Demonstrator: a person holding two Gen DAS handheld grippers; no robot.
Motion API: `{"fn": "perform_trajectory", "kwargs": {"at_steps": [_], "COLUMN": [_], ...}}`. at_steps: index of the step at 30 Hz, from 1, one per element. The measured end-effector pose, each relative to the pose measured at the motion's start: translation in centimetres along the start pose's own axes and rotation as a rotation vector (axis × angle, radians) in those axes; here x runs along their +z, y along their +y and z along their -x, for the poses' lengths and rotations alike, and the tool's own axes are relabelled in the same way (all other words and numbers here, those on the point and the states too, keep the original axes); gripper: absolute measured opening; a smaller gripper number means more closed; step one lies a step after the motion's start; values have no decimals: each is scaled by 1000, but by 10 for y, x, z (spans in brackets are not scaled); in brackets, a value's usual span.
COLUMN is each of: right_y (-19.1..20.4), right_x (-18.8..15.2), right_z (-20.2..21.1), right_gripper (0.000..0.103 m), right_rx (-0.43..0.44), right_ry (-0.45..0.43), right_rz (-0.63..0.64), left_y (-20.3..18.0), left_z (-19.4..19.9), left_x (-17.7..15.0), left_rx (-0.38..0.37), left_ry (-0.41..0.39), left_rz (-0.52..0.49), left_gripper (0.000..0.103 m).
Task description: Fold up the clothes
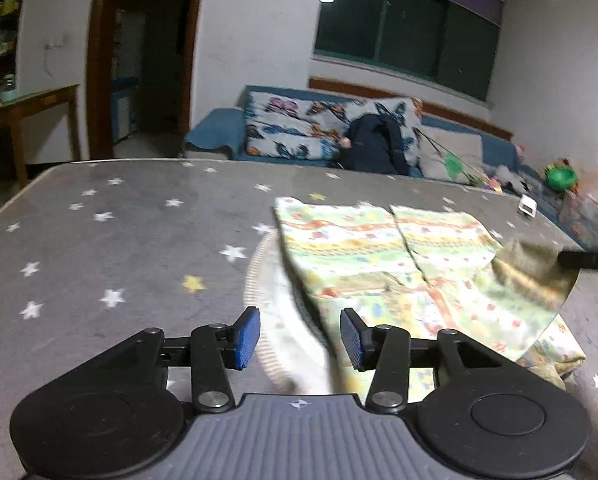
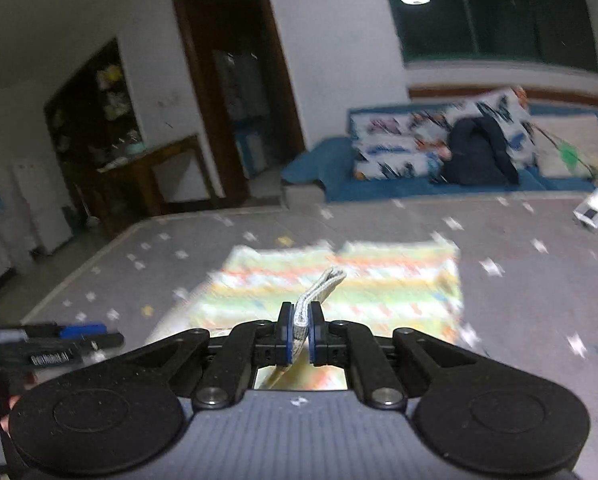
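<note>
A pair of pale patterned child's trousers (image 1: 383, 248) lies on the grey star-print table cover (image 1: 111, 240), legs pointing away. My left gripper (image 1: 299, 338) is open, with the white ribbed waistband (image 1: 275, 320) blurred between its blue pads. My right gripper (image 2: 300, 334) is shut on a fold of the waistband cloth (image 2: 319, 288) and holds it above the garment (image 2: 339, 284). The right gripper's black finger (image 1: 587, 260) shows at the right edge of the left wrist view, lifting a corner (image 1: 531, 268). The left gripper (image 2: 79, 334) shows at the left of the right wrist view.
A small white box (image 2: 595, 208) lies at the table's far right, also seen in the left wrist view (image 1: 527, 206). Behind the table is a blue sofa (image 1: 219, 132) with butterfly cushions (image 1: 299, 128) and a dark jacket (image 1: 375, 144). A wooden desk (image 1: 31, 108) stands at left.
</note>
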State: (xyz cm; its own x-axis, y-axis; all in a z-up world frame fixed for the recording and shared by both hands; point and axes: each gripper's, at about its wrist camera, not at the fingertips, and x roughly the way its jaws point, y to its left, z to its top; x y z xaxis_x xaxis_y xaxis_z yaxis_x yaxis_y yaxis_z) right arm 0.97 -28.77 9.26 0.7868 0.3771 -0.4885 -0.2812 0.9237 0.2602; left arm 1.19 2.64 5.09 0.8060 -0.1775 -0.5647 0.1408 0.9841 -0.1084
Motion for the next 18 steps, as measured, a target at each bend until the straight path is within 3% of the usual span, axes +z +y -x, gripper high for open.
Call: {"fn": "perform_trajectory", "kwargs": {"at_steps": [4, 8, 18], "right_y": [-8, -3, -3], "right_x": [-21, -25, -38], "right_z": [-12, -14, -51], "right_gripper": [11, 20, 21], "right_rx": [-63, -108, -68], "right_ry": [68, 53, 103], "right_rz": [4, 42, 66], "left_y": [-17, -34, -59], "left_z": [-12, -24, -53], "left_x": [2, 5, -4], "left_rx": [-24, -47, 11], "left_ry": [25, 51, 144], "left_rz": [-38, -75, -152], "left_gripper": [48, 48, 48]}}
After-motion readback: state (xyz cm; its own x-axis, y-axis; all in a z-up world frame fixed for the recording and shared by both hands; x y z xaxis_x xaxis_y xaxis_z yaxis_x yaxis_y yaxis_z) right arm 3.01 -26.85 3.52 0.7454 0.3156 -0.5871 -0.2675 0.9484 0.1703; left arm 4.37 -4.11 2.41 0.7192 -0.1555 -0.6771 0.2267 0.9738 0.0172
